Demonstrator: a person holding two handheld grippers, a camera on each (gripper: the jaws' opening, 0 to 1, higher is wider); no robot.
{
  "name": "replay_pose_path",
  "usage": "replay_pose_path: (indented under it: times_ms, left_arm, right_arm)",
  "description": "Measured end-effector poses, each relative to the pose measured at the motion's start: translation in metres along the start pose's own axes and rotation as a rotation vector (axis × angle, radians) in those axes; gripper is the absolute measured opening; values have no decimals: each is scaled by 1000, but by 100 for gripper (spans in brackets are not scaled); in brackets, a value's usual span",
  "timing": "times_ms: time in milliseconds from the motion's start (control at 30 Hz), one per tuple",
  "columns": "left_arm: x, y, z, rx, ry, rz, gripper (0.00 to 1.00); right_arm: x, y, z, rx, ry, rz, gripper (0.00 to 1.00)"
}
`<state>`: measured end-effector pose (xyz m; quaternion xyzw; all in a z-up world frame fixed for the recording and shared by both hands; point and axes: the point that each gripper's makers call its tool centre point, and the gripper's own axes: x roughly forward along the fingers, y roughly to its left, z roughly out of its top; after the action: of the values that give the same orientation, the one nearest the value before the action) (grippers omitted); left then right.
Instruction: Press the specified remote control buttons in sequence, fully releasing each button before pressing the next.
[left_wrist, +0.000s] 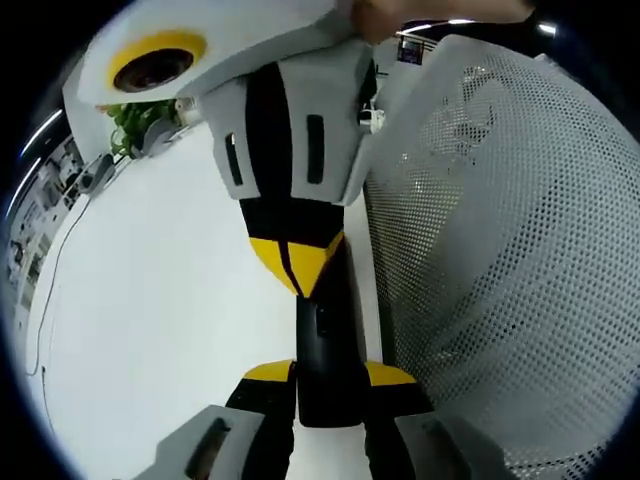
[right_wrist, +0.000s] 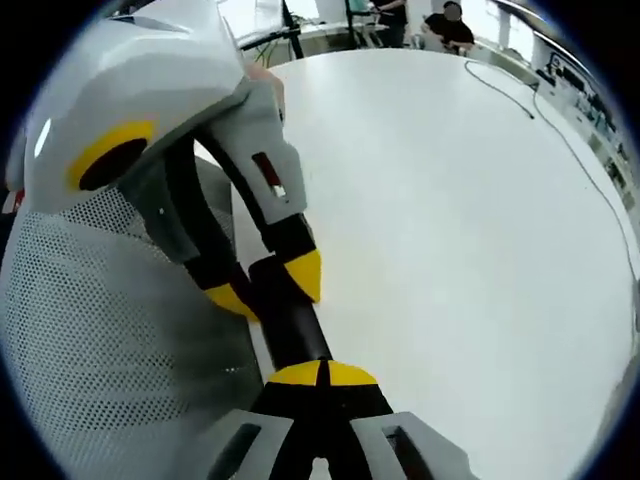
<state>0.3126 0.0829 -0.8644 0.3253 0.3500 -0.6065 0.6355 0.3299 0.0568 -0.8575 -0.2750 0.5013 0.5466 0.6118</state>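
Remote: a slim black bar-shaped remote control (left_wrist: 325, 350) is held off the round white table (left_wrist: 170, 330), at its edge, its long body running between the two grippers; the buttons can't be made out.
Left gripper: the left gripper (left_wrist: 328, 378), black jaws with yellow tips on a grey body, has its jaws closed against both sides of the remote's near end. In the right gripper view it comes in from the left (right_wrist: 268, 283), yellow tips on either side of the remote's far end (right_wrist: 290, 325).
Right gripper: the right gripper (right_wrist: 322, 374) has its yellow tips drawn together with only a thin seam between them, meeting over the remote's near end; in the left gripper view its tips (left_wrist: 293, 262) come to a point on the remote's far end.
Beside them: a white perforated mesh chair back (left_wrist: 500, 250) stands just beside the table edge.
Table: a thin dark cable (right_wrist: 560, 130) trails across the far side.
Background: a green leafy plant (left_wrist: 135, 120) stands beyond the table rim; a seated person (right_wrist: 450, 28) is beyond the far edge.
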Motion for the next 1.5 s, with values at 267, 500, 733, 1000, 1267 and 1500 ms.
replay_pose_path:
  times_ms: [267, 500, 733, 1000, 1267, 1500]
  left_arm:
    - [0, 0, 0, -3, -19, 0, 25]
    - [0, 0, 0, -2, -37, 2, 25]
    - [0, 0, 0, -3, -36, 3, 25]
    - [-1, 0, 0, -8, -45, 2, 25]
    - [-1, 0, 0, -7, -63, -2, 25]
    - [-1, 1, 0, -10, -60, 0, 24]
  right_arm:
    - [1, 1, 1, -15, 40, -28, 0]
    - [2, 0, 0, 3, 49, -18, 0]
    - [2, 0, 2, -37, 15, -2, 0]
    - [3, 2, 4, -74, -43, -35, 0]
    - [1, 7, 5, -148, -144, -105, 0]
    - [3, 20, 9, -216, -146, -95, 0]
